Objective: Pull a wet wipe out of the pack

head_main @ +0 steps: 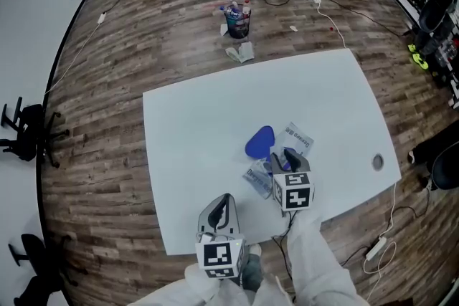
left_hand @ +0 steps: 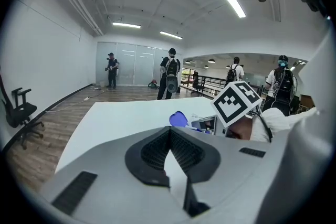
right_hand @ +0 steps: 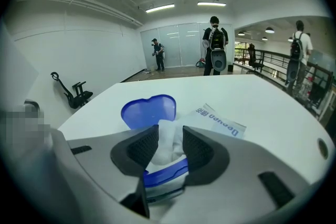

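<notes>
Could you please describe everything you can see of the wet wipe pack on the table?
The soft, pale plastic wet wipe pack with blue print lies flat on the white table. Its blue rounded plastic lid stands flipped open. A crumpled white wipe sticks up from the opening, between the parted jaws of the right claw.

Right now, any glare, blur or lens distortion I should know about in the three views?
Head view: fisheye bows the table edges; even light, no glare, sharp. Left gripper view: dark round vignette, ceiling light strips blown out, the left gripper close up and soft. Right gripper view: same vignette, mosaic patch at left edge, the wet wipe washed out white, little texture.
</notes>
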`<action>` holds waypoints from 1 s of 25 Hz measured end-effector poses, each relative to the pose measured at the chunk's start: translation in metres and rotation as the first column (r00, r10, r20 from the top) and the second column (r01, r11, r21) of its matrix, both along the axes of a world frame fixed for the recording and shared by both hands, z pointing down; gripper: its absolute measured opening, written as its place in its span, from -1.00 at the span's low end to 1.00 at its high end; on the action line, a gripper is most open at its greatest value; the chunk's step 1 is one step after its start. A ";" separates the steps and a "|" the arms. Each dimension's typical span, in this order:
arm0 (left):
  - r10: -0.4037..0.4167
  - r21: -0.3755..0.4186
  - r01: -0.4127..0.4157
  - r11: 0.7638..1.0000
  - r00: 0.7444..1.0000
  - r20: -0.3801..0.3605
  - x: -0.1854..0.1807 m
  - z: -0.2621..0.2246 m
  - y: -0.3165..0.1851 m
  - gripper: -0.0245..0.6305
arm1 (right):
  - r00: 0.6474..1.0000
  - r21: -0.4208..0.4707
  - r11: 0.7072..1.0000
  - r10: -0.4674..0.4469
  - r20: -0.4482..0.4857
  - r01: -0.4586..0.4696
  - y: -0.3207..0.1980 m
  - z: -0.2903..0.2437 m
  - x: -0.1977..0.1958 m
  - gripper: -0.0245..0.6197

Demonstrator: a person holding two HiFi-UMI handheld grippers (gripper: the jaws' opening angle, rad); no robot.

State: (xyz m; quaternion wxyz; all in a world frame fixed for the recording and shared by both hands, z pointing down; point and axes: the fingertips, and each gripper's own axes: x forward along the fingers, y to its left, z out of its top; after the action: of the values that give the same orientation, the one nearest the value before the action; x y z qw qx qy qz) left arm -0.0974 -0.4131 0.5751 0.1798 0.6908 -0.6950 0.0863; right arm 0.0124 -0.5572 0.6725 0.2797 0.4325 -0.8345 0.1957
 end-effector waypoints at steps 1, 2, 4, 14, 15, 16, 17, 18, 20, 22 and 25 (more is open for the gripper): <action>-0.003 -0.002 0.003 1.000 1.000 -0.004 0.000 0.000 0.000 -0.92 | 1.000 -0.003 1.000 -0.003 -0.007 0.003 0.000 0.001 0.000 -0.52; -0.005 -0.002 0.005 1.000 1.000 -0.006 0.000 0.000 0.000 -0.92 | 1.000 -0.007 1.000 -0.006 -0.013 0.006 0.000 0.002 0.000 -0.52; -0.005 -0.001 0.005 1.000 1.000 -0.002 -0.001 -0.001 0.000 -0.92 | 1.000 -0.012 1.000 -0.009 -0.027 0.009 0.001 0.003 -0.001 -0.52; 0.007 -0.007 -0.007 1.000 1.000 -0.003 0.003 0.004 -0.002 -0.92 | 0.995 -0.008 0.999 -0.036 -0.092 0.036 0.005 0.008 -0.002 -0.53; 0.011 -0.006 -0.011 1.000 1.000 -0.002 0.004 0.004 -0.001 -0.92 | 0.994 -0.006 0.999 -0.040 -0.098 0.039 0.006 0.008 -0.002 -0.54; 0.013 -0.005 -0.013 1.000 1.000 -0.001 0.005 0.003 -0.001 -0.92 | 0.994 -0.004 0.999 -0.043 -0.103 0.042 0.006 0.008 -0.003 -0.56; 0.015 -0.004 -0.015 1.000 1.000 -0.002 0.005 0.003 -0.001 -0.92 | 0.993 -0.003 0.999 -0.045 -0.109 0.045 0.007 0.007 -0.003 -0.59; 0.016 -0.005 -0.016 1.000 1.000 -0.003 0.006 0.003 -0.001 -0.92 | 0.992 -0.004 0.999 -0.047 -0.114 0.047 0.007 0.006 -0.004 -0.62; 0.013 -0.006 -0.013 1.000 1.000 -0.009 0.005 0.002 0.000 -0.92 | 0.991 -0.007 0.999 -0.048 -0.122 0.047 0.008 0.005 -0.004 -0.63; 0.006 -0.008 -0.006 1.000 1.000 -0.017 0.004 0.001 0.001 -0.92 | 0.991 -0.008 0.999 -0.041 -0.125 0.040 0.009 0.007 -0.003 -0.66; -0.003 -0.009 0.003 1.000 1.000 -0.020 0.002 0.002 0.004 -0.92 | 0.990 -0.007 0.999 -0.033 -0.134 0.033 0.008 0.007 0.000 -0.69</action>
State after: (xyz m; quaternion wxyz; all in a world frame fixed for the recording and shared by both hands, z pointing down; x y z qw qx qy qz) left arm -0.0958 -0.4093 0.5767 0.1897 0.6896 -0.6940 0.0822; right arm 0.0125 -0.5489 0.6795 0.3392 0.4303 -0.8204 0.1635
